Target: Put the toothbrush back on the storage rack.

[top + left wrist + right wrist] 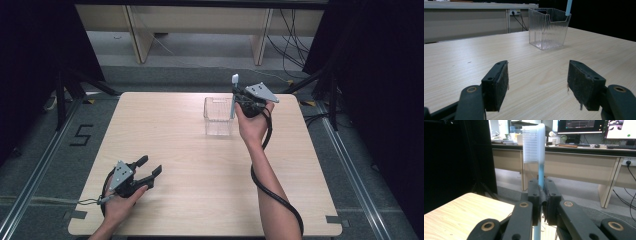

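A light blue toothbrush (539, 152) with white bristles stands upright, its head up, clamped between the jaws of my right gripper (540, 192). In the high view my right gripper (238, 98) holds the toothbrush (234, 95) at the right rim of a clear ribbed plastic basket (218, 116) at the table's far middle; the handle's lower end hangs by the basket wall. The left gripper view shows the basket (548, 27) ahead with the blue handle (568, 7) at its right corner. My left gripper (149, 168) rests low near the table's front left, open, nothing between its pads (499, 85).
The light wooden table (200, 165) is bare around the basket. Beyond its far edge stand desks (200, 25) and trailing cables (295, 45); black curtains and tripod legs (62, 95) flank both sides. A cable loops from the right gripper along the forearm (275, 195).
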Demonstrator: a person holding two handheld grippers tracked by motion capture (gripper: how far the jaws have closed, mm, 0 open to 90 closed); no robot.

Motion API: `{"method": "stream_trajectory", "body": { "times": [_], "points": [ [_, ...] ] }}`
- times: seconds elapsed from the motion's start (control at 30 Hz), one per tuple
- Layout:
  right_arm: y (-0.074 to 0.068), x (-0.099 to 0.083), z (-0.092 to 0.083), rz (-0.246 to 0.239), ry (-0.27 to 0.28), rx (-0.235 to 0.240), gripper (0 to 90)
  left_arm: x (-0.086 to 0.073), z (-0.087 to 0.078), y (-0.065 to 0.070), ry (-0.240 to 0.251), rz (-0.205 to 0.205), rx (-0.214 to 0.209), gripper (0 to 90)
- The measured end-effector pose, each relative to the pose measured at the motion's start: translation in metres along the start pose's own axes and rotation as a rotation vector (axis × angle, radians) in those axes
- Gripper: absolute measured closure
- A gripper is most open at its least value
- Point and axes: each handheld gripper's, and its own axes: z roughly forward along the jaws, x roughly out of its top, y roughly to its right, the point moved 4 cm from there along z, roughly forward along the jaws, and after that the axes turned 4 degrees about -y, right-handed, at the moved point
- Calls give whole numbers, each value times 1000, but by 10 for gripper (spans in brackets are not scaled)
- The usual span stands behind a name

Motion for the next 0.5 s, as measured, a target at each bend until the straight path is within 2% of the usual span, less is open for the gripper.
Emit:
{"method": "stream_trajectory", "body": {
  "times": [0.17, 0.2, 0.27, 0.33, 0.43, 0.5],
  "points": [
    [0, -3, 2, 11, -3, -7, 856, 0, 0, 0, 0, 1, 1, 330],
    [2, -4, 2, -1, -5, -13, 856, 0, 0, 0, 0, 1, 1, 330],
    [1, -6, 3, 14, -9, -13, 856, 0, 0, 0, 2, 3, 1, 330],
    [2, -8, 4, -1, -11, -11, 856, 0, 0, 0, 1, 1, 1, 330],
    [1, -11, 5, 18, -16, -10, 856, 0, 0, 0, 0, 0, 0, 330],
    [2, -12, 6, 3, -18, -12, 856, 0, 0, 0, 0, 1, 1, 330]
  ]
}}
